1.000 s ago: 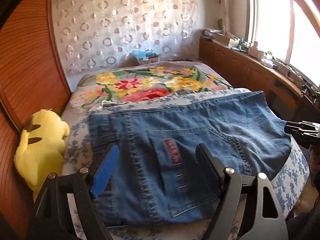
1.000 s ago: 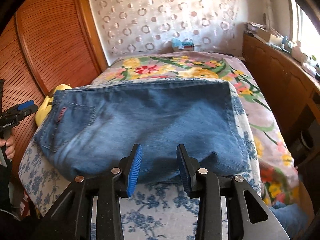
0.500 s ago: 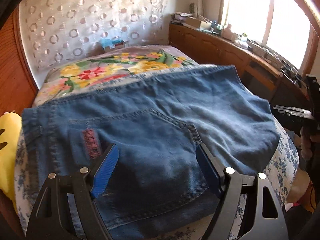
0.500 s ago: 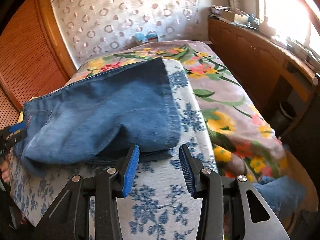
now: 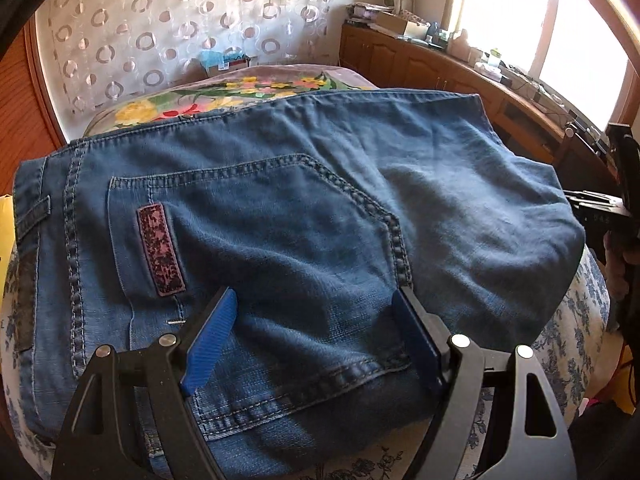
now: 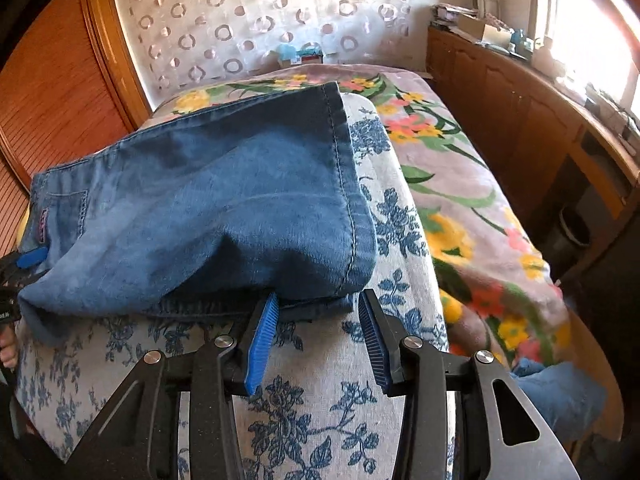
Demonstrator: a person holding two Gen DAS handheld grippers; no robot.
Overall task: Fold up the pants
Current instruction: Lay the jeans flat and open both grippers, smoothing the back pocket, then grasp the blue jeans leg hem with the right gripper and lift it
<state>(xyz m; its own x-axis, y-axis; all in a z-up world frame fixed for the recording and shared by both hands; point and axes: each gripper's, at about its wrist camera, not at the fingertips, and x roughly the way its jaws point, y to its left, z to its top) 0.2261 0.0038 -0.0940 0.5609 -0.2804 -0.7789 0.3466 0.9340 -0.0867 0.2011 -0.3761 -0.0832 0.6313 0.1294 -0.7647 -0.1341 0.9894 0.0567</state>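
both grippers have dropped closer to the jeans [image 5: 304,240] since the earlier frames; the folded jeans lie on the blue-flowered cloth [image 6: 328,408] spread over the bed (back pocket and red label face up). left gripper [image 5: 316,336] hovers spread wide above the pocket, gripping nothing. right gripper [image 6: 316,332] sits released at the hem corner, denim edge just between its blue pads [image 6: 262,344]

Bare blue-flowered white bed cover [image 6: 320,412] lies open in front of the folded blue denim pants [image 6: 208,216]; floral blanket [image 6: 460,200] beyond is free too, but the brown wooden cabinet [image 6: 520,128] walls the right.
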